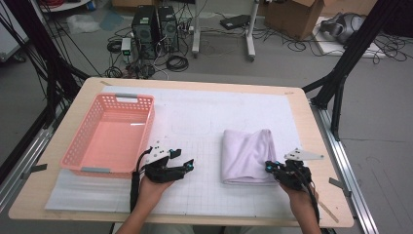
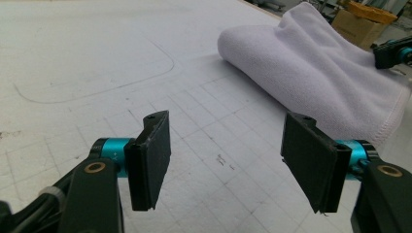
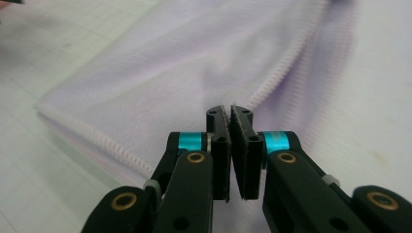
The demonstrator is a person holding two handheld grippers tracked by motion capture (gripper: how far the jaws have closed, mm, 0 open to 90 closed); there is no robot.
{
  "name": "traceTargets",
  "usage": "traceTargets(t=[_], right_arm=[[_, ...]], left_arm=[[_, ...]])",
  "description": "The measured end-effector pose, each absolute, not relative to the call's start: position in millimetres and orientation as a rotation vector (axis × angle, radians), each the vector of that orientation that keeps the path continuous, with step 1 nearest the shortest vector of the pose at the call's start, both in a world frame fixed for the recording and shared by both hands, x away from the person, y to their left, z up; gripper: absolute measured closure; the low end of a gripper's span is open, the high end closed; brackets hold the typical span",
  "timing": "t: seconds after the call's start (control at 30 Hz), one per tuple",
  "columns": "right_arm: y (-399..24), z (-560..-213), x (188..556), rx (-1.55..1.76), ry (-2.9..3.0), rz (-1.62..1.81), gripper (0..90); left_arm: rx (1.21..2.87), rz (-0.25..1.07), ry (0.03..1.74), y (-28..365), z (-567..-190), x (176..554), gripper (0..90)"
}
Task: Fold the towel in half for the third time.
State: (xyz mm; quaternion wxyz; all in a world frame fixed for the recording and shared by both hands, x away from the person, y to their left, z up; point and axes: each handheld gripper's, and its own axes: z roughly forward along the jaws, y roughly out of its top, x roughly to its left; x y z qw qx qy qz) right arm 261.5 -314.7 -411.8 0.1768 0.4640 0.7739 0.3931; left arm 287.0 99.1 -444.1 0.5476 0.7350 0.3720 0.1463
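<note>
A folded pale lilac towel [image 1: 246,153] lies on the white grid mat [image 1: 195,109], right of centre. My right gripper [image 1: 271,167] sits at the towel's near right corner. In the right gripper view its jaws are pressed together just over the towel [image 3: 160,73], and I see no cloth between the right gripper [image 3: 229,116] pads. My left gripper [image 1: 183,159] rests low over the mat, a short way left of the towel. Its jaws stand wide apart with nothing between them. Past the open left gripper [image 2: 233,160], the towel [image 2: 316,73] lies ahead to the right.
A pink plastic basket [image 1: 117,100] stands empty on the left of the mat, close to my left hand. A faint pencilled outline [image 2: 97,82] marks the mat behind the grippers. The wooden table edge [image 1: 321,146] runs close on the right.
</note>
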Motion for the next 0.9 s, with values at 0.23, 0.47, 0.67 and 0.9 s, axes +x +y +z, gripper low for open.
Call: traceTargets(t=[0.23, 0.47, 0.67, 0.9], right_arm=[[-334, -417, 252, 1.456, 2.228, 0.979, 78.8], [-328, -402, 270, 1.329, 2.09, 1.085, 62.3], [-314, -401, 322, 1.286, 2.103, 1.159, 62.0], [-297, -422, 359, 1.32, 2.117, 0.897, 70.9]], left_arm=[[1.738, 0.35, 0.886, 99, -444, 287, 35.5], [1.736, 0.349, 0.889, 99, -444, 287, 35.4], [1.732, 0.346, 0.888, 99, -444, 287, 35.4], [1.729, 0.343, 0.886, 99, -444, 287, 35.3]])
